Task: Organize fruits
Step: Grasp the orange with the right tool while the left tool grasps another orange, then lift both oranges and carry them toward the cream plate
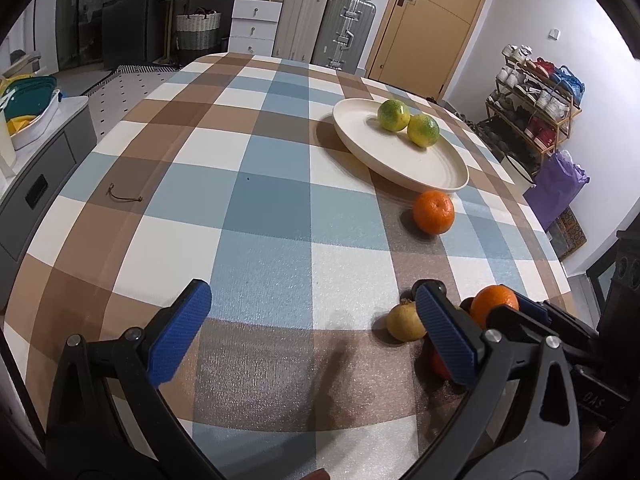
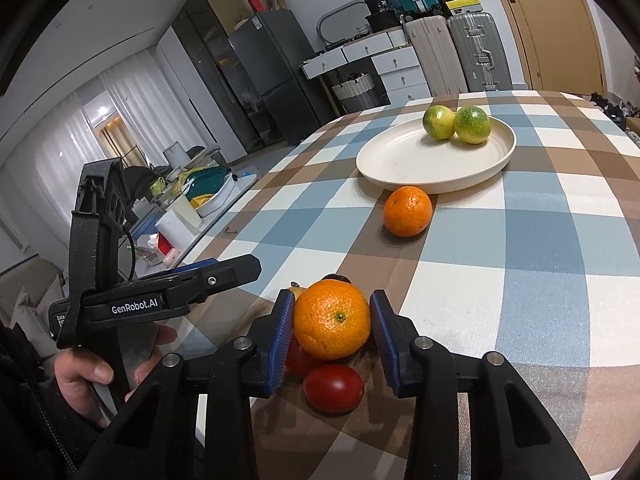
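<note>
Right gripper (image 2: 332,336) clamped on an orange (image 2: 332,320) at the near edge of the checked table (image 2: 540,280).

Its blue pads press the orange's two sides, above two red tomatoes (image 2: 333,388) crowding underneath and a yellowish fruit (image 1: 404,320) just beside at 11 o'clock. A second orange (image 2: 407,211) lies at 12 o'clock, touching the rim of the cream plate (image 2: 400,160), which holds two green citrus (image 2: 456,124) at its far side. The left gripper (image 1: 312,332) hangs wide open and empty, over bare cloth at 9 o'clock.
</note>
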### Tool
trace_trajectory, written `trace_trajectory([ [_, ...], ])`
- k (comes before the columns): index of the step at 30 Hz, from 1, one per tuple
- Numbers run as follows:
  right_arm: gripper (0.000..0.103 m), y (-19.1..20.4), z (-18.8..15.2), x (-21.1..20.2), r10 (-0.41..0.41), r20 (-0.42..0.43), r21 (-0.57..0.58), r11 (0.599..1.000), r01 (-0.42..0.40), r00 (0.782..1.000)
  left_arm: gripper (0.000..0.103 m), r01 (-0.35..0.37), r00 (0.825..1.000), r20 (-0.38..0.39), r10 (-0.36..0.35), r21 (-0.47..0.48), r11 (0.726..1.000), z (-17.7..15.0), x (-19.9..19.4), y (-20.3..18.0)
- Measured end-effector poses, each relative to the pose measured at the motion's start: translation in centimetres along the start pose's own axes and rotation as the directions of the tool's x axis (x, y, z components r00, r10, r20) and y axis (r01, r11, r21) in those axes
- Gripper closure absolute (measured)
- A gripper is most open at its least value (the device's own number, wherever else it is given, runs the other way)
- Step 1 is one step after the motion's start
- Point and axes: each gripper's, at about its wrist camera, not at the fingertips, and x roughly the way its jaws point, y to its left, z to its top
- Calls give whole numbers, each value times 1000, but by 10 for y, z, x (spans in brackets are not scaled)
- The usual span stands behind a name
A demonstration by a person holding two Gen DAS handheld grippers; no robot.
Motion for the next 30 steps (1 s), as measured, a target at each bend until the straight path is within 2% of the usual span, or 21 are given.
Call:
trace_trajectory([
  [13,64,-8,9,-10,27,22,27,999,-28,999,1,3,1000,-20,-3,-9,1000,9,8,0],
  [20,64,-17,20,-21,36,63,44,998,-39,997,1,18,999,-30,-18,21,1000,22,15,-12],
  [30,64,-33,32,-25,31,71,66,997,-36,997,1,42,997,-66,-38,47,998,41,37,-28],
])
